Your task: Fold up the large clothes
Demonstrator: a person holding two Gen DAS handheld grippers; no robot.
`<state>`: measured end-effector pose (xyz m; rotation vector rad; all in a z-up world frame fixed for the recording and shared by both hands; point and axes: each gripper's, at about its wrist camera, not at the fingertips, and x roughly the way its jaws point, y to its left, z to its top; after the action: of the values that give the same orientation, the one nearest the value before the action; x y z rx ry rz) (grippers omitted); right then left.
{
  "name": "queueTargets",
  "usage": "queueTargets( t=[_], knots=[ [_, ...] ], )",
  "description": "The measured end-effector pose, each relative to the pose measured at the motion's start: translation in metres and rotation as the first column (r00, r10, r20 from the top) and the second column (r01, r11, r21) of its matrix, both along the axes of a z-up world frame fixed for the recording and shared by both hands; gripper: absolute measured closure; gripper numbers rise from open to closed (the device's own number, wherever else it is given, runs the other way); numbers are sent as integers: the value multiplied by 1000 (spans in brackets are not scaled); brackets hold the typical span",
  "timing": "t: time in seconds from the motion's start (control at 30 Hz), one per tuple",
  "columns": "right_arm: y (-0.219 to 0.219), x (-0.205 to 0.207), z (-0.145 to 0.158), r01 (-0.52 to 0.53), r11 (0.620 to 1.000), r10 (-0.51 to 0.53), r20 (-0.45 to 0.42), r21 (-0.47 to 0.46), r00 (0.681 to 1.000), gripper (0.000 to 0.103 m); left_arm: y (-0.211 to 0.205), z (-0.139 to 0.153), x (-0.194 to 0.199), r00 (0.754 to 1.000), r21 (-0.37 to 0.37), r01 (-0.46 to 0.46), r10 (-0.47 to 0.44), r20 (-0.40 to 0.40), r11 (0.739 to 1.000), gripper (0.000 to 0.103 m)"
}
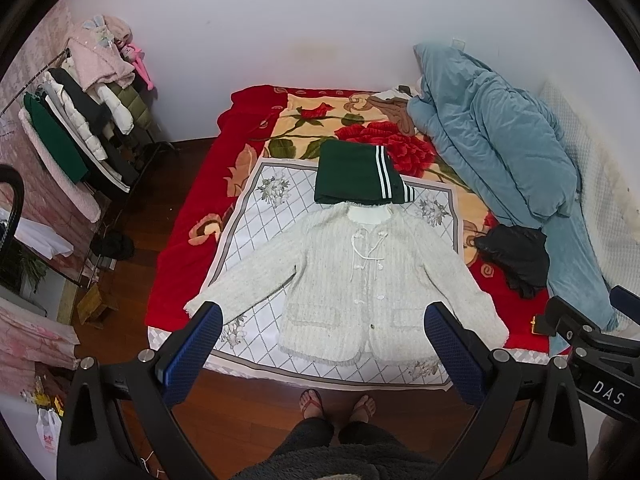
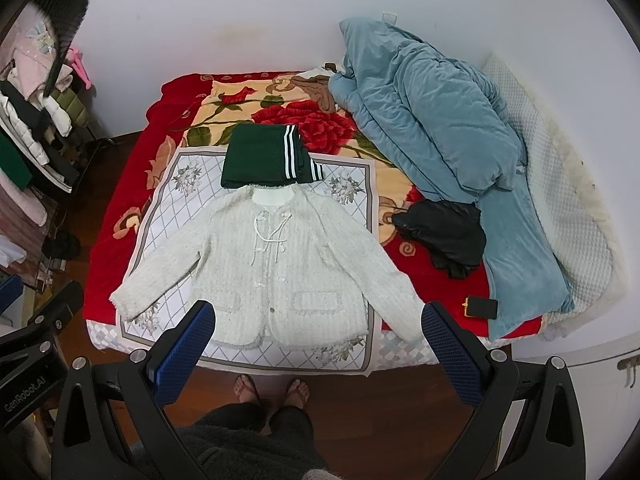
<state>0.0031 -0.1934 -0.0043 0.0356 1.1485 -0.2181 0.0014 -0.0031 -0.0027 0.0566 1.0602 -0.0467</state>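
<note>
A white tweed jacket (image 1: 360, 276) lies flat and face up on a white patterned cloth (image 1: 256, 216) on the bed, sleeves spread out to both sides. It also shows in the right wrist view (image 2: 276, 264). A folded dark green garment with white stripes (image 1: 360, 178) sits just beyond its collar, also seen in the right wrist view (image 2: 264, 158). My left gripper (image 1: 324, 320) is open and empty, held high above the jacket's hem. My right gripper (image 2: 318, 318) is open and empty, also high above the hem.
A blue quilt (image 2: 432, 120) lies along the bed's right side, with a black garment (image 2: 444, 236) and a phone (image 2: 482, 307) beside it. A clothes rack (image 1: 80, 136) stands at left. The person's feet (image 1: 338, 402) stand on the wooden floor at the bed's near edge.
</note>
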Motion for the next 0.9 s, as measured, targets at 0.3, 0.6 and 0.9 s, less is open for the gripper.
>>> queueTargets(
  t=[0.3,0.6,0.9],
  knots=[
    [0,0,4,-4,1000,4,3,-1,1000,0,1,0,0,1000,-1,1,-1,1,1000,0],
    [1,-1,4,-4,1000,4,3,0,1000,0,1,2,0,1000,-3,1,-1,0,1000,0],
    [2,-3,3,-3,1000,3,4,0,1000,0,1,2,-1,1000,-4,3,-3,3,1000,0]
  ],
)
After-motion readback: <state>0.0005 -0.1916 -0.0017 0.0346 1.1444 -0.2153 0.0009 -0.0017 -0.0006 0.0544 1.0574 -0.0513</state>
